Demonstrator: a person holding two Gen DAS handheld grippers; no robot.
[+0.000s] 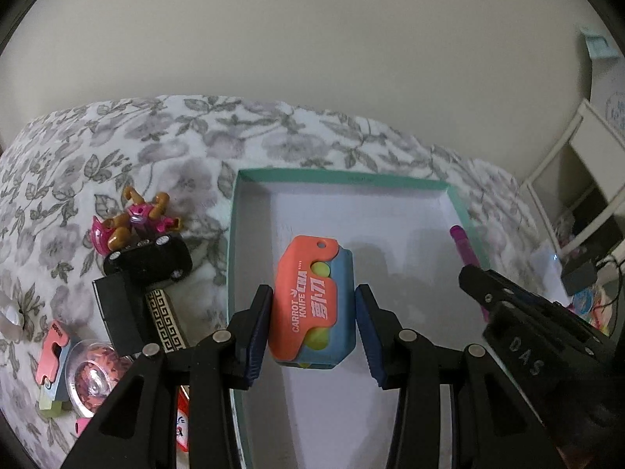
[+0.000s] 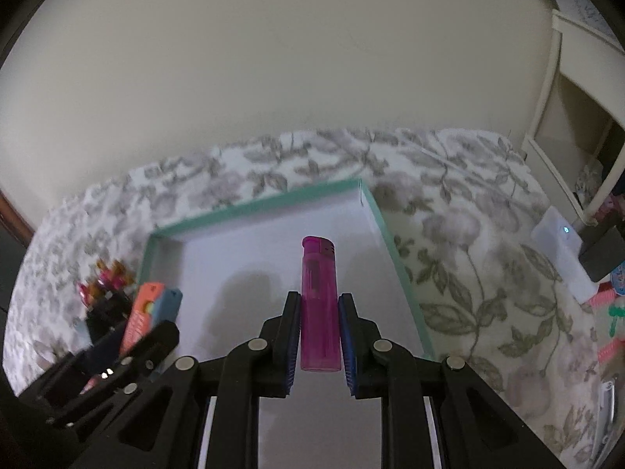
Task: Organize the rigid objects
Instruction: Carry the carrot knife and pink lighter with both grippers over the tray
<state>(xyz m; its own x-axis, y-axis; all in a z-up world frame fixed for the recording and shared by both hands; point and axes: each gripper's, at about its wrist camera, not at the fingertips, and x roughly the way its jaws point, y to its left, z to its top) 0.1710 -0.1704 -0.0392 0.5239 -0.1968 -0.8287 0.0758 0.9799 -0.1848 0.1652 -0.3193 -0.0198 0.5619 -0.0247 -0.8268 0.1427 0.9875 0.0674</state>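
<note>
We hold both loads over the teal-rimmed box (image 1: 402,183): our left tongs (image 1: 314,308) pinch the orange-and-blue carrot knife toy (image 1: 312,305), our right tongs (image 2: 319,326) pinch the translucent pink lighter (image 2: 319,305). Smooth hard plastic could slip if released high, bouncing off thin cardboard walls onto the soft floral bedspread (image 1: 117,148); the tongs might also collide.
</note>
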